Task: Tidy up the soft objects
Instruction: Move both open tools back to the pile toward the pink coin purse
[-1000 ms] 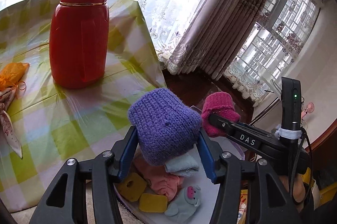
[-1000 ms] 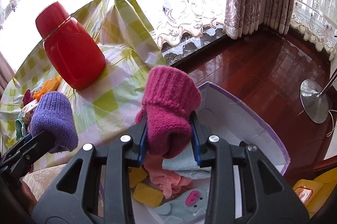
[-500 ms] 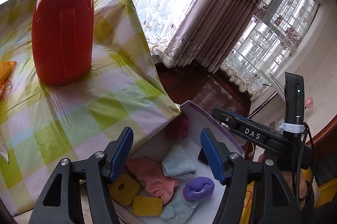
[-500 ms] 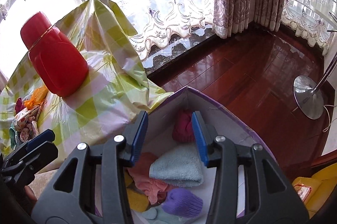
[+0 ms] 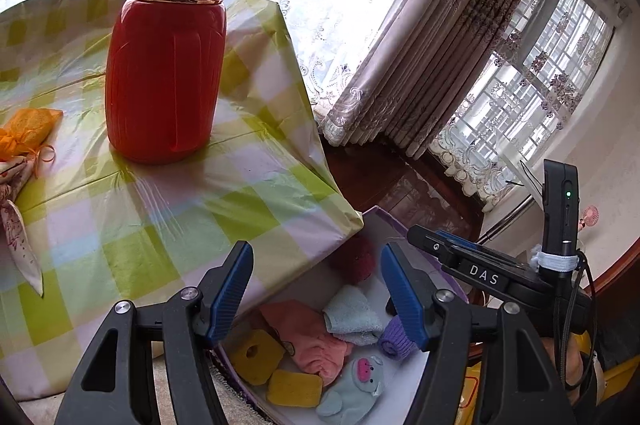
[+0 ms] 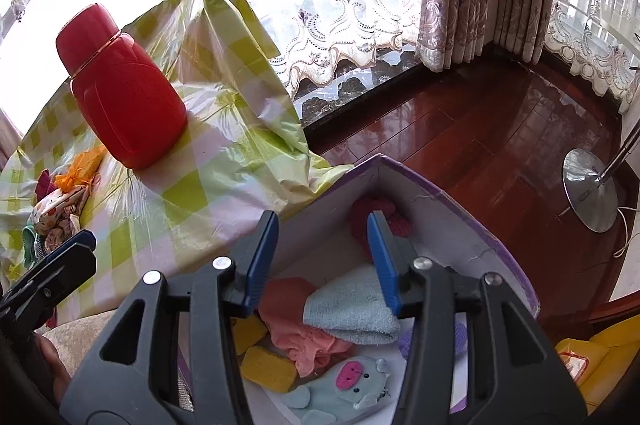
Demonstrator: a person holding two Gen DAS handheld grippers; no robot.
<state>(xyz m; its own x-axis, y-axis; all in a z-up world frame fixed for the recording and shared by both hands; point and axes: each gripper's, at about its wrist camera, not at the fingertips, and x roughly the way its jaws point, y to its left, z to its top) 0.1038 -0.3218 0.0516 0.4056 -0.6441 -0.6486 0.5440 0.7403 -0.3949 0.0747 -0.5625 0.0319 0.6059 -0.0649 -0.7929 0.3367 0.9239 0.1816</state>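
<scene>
— What's the biggest thing you can see from here?
— The table under the green-checked cloth, with a red thermos standing upright on it. An orange mesh pouch lies further along the cloth.
— And the soft things?
— Most sit in the purple-rimmed box, which stands below the table's edge. A pink cloth lies in the middle with a pale blue towel partly over it.
— The knitted pieces?
— The magenta mitten lies in the far corner, beyond the right gripper. The purple mitten rests just behind the right finger of the left gripper.
— Is either gripper carrying anything?
— No. The left one's jaws stand apart with nothing between them; the right one's jaws are opening, also bare. Both hang above the box.
— Smaller bits?
— A blue pig toy at the near end, a yellow ring sponge and a yellow block sponge beside it.
</scene>
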